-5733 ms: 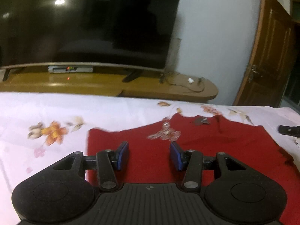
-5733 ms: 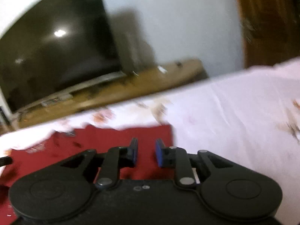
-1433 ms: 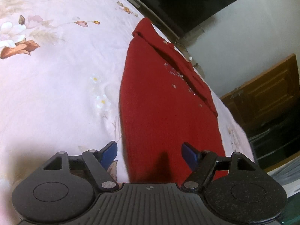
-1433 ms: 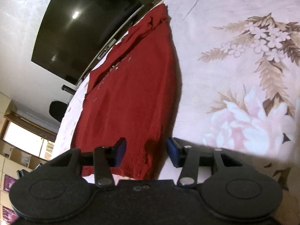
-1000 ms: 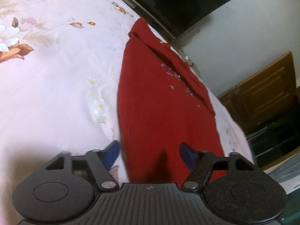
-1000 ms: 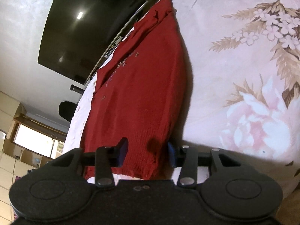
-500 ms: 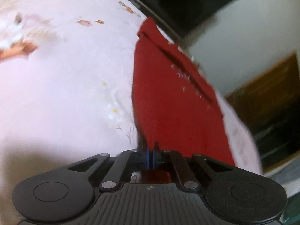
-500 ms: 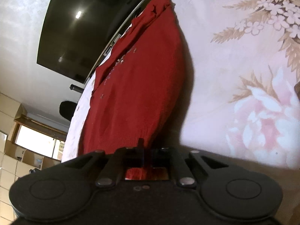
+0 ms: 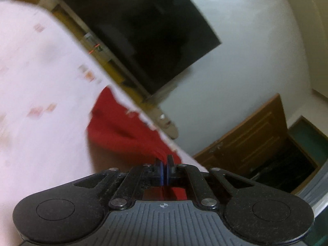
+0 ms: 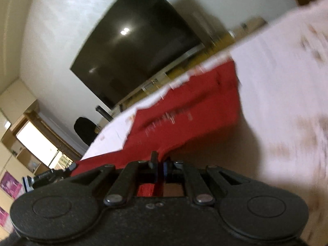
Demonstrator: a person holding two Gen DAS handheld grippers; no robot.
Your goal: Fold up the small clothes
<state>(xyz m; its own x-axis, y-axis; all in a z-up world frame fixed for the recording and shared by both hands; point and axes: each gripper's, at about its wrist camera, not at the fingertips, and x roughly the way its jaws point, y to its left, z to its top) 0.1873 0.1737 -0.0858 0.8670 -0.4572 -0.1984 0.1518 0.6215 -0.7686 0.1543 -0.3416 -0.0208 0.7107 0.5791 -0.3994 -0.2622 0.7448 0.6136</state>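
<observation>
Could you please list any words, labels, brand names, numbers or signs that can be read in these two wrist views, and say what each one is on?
No text can be read in either view.
Small round crosshair mark, no letters: on the black left gripper body.
Red indicator lights, no digits legible: on the blurred set-top box under the large black television.
Purple posters at the left edge of the right wrist view: too small and blurred to read.

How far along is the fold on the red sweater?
Done: both grippers have the near hem. The left gripper is shut on one corner of the red sweater, the right gripper on the other. In hand: the hem hangs clear of the floral bedsheet, shadow beneath, while the far end lies flat. Left: carry the hem over to the far end, release, and probably a further fold.
</observation>
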